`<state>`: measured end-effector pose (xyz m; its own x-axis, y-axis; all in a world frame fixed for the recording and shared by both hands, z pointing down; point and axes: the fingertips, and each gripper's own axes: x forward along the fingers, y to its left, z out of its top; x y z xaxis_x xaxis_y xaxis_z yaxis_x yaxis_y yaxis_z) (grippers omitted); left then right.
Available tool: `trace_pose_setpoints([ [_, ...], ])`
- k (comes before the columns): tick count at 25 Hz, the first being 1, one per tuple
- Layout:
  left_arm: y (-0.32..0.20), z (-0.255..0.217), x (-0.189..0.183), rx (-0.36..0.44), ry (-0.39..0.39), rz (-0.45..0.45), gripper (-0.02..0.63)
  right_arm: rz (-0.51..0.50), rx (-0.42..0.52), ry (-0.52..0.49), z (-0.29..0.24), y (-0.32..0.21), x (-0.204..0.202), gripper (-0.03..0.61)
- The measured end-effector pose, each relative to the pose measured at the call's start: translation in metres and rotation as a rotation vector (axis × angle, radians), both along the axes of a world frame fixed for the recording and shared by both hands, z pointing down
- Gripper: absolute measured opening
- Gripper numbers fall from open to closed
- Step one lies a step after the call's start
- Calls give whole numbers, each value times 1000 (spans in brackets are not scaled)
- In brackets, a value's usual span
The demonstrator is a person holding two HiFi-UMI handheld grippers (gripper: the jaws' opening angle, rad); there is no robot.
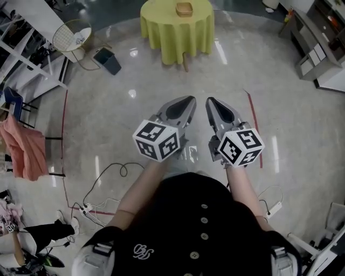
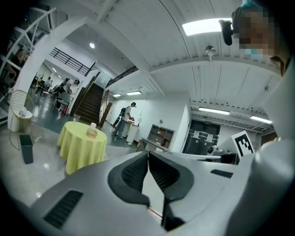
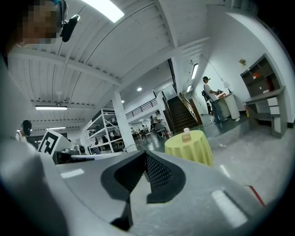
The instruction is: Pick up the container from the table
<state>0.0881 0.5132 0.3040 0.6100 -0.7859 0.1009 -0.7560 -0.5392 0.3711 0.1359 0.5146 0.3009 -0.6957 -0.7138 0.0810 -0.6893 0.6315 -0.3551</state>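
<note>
Claws first: my left gripper [image 1: 188, 99] and right gripper [image 1: 209, 100] both have their jaws pressed together, with nothing caught between them. I read that as a carrying posture, tips closed and level because nothing is within reach to grab. They sit side by side, noses aimed across the floor [image 1: 178, 81] at the round table [image 1: 172, 35], which is draped in yellow-green. Near the middle of that table's top sits the container [image 1: 184, 8], tan and basket-like. The gripper views show a pale object [image 2: 93, 125] resting on it, too small for me to name. Both grippers are well short of the table, so the container lies straight ahead and well apart from either. My judgement: close the gap to the table first, then open the jaws.
</note>
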Motion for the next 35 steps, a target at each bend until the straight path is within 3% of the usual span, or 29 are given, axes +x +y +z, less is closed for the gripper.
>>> trace_pose_setpoints([
  [15, -154, -17, -82, 18, -6, 51, 20, 53, 30, -10, -21, -154, -90, 3],
  [24, -197, -6, -100, 3, 12, 67, 20, 60, 4, 23, -5, -193, -109, 3],
  [35, -268, 8, -96, -22, 16, 63, 20, 35, -12, 49, 7, -267, -108, 3],
])
